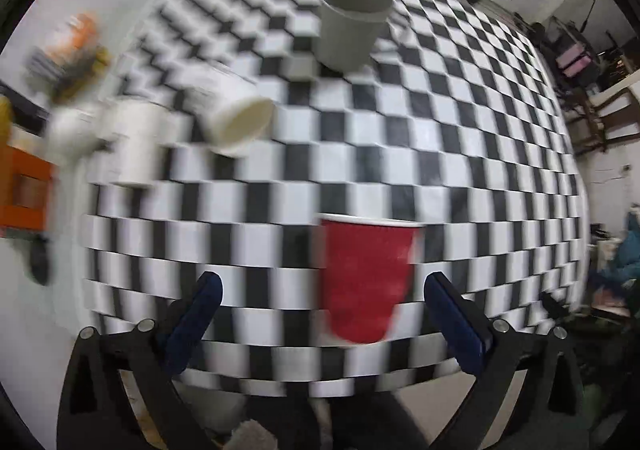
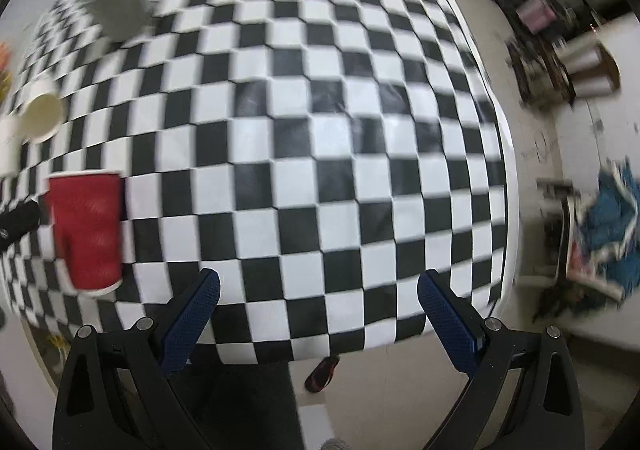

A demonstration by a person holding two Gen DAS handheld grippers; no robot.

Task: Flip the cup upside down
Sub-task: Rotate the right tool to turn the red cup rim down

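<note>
The red plastic cup [image 1: 368, 282] stands mouth up on the checkered table [image 1: 460, 154]. The left gripper [image 1: 322, 304] and right gripper [image 2: 318, 300] both gape wide, holding nothing.

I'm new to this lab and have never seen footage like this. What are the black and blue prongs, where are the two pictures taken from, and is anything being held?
Each picture comes from a fisheye camera mounted on a hand-held gripper, looking along its two blue-padded fingers. The left gripper and right gripper are both open and hold nothing. On the checkered table a red cup stands upright, mouth up, nearest the left gripper. Farther back are a grey cup standing upright and a white cup lying on its side.
</note>
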